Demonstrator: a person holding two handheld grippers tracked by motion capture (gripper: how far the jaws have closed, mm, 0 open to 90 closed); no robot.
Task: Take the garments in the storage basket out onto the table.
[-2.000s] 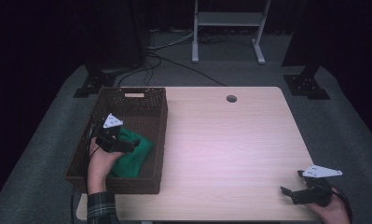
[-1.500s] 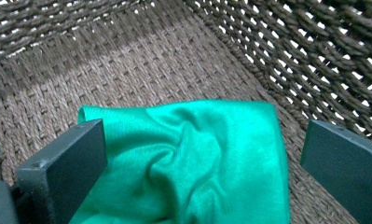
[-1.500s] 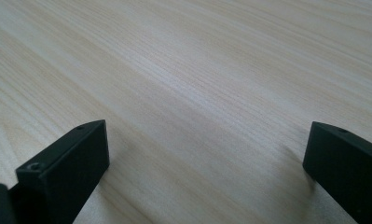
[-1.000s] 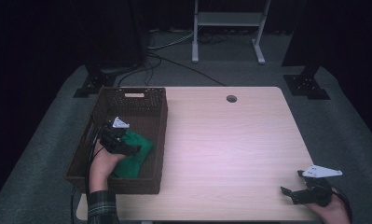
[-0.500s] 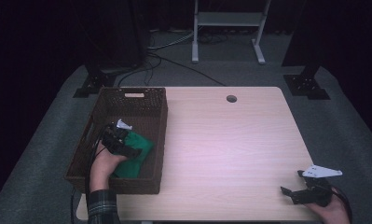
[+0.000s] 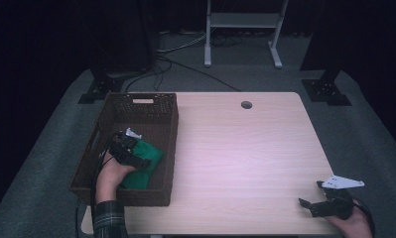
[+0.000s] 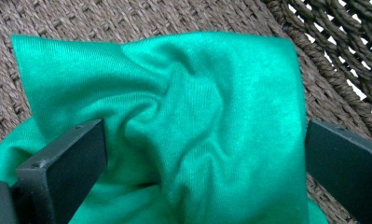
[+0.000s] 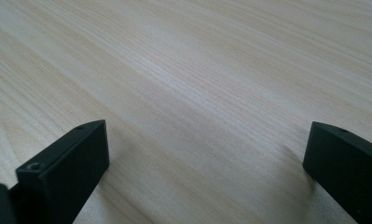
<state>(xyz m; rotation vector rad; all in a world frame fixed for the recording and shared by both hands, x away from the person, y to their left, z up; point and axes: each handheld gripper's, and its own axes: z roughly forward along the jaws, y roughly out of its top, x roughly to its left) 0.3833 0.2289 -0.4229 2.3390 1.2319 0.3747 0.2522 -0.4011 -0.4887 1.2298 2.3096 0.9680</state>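
Left tongs (image 7: 204,154) spread wide, jaws straddling the bunched green cloth (image 7: 183,121) down inside the wicker basket (image 6: 165,148). Right tongs (image 6: 324,201), also gaping, hover low over bare surface (image 6: 245,158), well apart from the basket.

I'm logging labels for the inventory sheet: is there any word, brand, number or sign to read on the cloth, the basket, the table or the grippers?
None: no readable text stands on the green knit cloth, the dark brown woven wicker basket, the pale wooden table, the left hand-held gripper or the right hand-held gripper.
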